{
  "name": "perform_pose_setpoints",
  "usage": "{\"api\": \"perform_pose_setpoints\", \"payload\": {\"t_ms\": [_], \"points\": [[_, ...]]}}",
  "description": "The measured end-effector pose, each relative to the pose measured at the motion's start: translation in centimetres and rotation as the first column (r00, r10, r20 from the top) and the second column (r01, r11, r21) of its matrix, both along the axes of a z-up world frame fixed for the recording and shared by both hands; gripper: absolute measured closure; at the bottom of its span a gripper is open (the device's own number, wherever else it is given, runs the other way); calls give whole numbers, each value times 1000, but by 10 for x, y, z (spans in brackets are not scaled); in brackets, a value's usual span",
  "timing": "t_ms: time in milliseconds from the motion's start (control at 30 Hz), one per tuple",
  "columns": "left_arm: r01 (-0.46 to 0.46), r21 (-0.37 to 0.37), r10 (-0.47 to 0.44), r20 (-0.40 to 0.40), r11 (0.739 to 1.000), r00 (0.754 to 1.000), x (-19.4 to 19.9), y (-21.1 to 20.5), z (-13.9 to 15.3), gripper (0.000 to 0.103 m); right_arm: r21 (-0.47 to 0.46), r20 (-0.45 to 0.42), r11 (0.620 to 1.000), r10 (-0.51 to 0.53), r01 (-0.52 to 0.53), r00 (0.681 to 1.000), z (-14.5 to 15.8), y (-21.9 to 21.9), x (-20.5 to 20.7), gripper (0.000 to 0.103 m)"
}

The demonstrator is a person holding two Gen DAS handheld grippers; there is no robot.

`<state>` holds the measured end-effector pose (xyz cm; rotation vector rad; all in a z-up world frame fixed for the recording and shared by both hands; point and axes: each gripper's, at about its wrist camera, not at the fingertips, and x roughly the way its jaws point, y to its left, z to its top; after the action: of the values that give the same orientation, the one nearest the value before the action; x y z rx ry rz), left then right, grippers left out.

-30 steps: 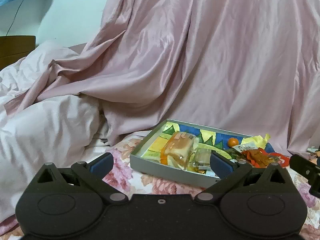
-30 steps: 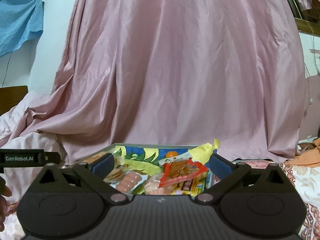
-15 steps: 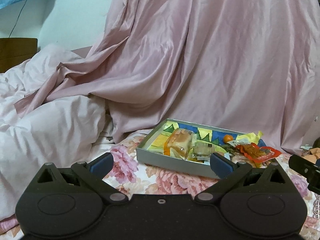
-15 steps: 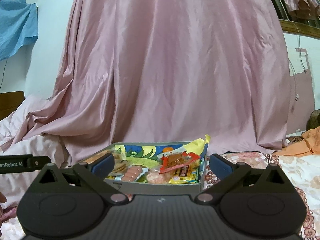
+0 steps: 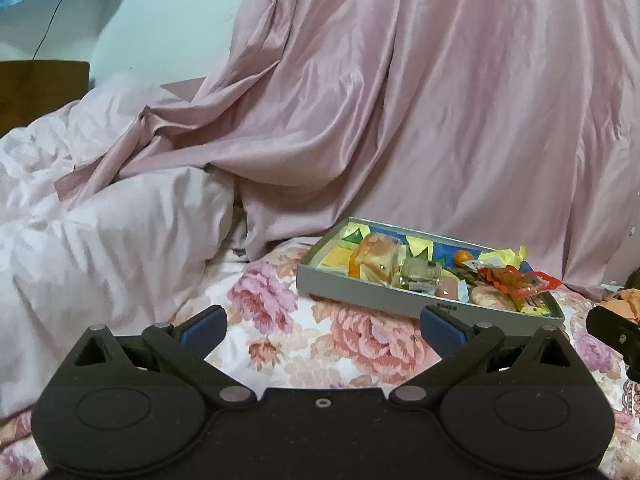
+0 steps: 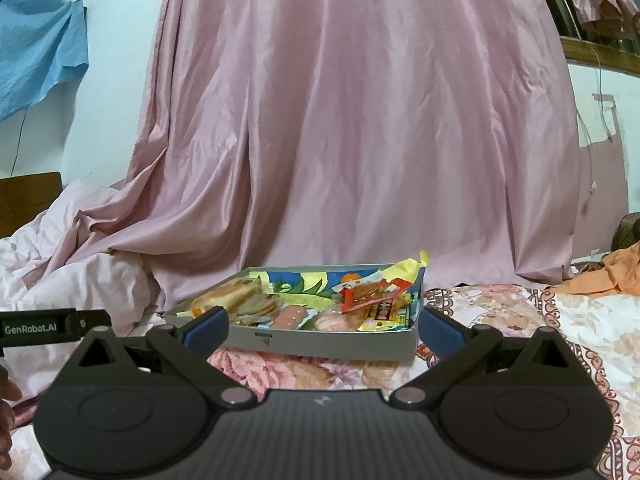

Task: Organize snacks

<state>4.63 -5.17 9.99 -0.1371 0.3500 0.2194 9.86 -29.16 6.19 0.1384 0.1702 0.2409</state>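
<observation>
A grey box (image 5: 360,294) with a colourful lining lies on the floral bedsheet and holds several snacks: a wrapped bread (image 5: 374,258), a clear packet (image 5: 420,278), a red packet (image 5: 516,280) and a small orange (image 5: 463,256). In the right wrist view the box (image 6: 320,340) is straight ahead, with the red packet (image 6: 372,290) and sausages (image 6: 290,316) inside. My left gripper (image 5: 322,326) is open and empty, short of the box. My right gripper (image 6: 324,330) is open and empty, close to the box's near wall.
A pink satin curtain (image 6: 340,140) hangs behind the box. A pale rumpled quilt (image 5: 100,220) lies at the left. Orange cloth (image 6: 600,276) lies at the right. The floral sheet (image 5: 340,344) spreads in front of the box.
Both grippers have drawn back from the box, which now sits farther off and smaller in both views. Both stay open and empty.
</observation>
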Motion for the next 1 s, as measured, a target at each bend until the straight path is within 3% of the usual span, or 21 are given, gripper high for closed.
{"api": "perform_pose_setpoints", "payload": {"t_ms": [300,600,1000], "points": [[30,30,-30,-8,999,1000,-13,0,-11,1,-16,-26,999,-30,29,999,-4,7,-12,0],[60,4,-60,-27,998,998,-22,2,-10,1,-52,-36,997,-55,53,998,-8,14,-27,0],[33,48,-27,-117,998,993,-43,3,-19,1,-76,-79,996,-54,48,995,-12,26,-40,0]]}}
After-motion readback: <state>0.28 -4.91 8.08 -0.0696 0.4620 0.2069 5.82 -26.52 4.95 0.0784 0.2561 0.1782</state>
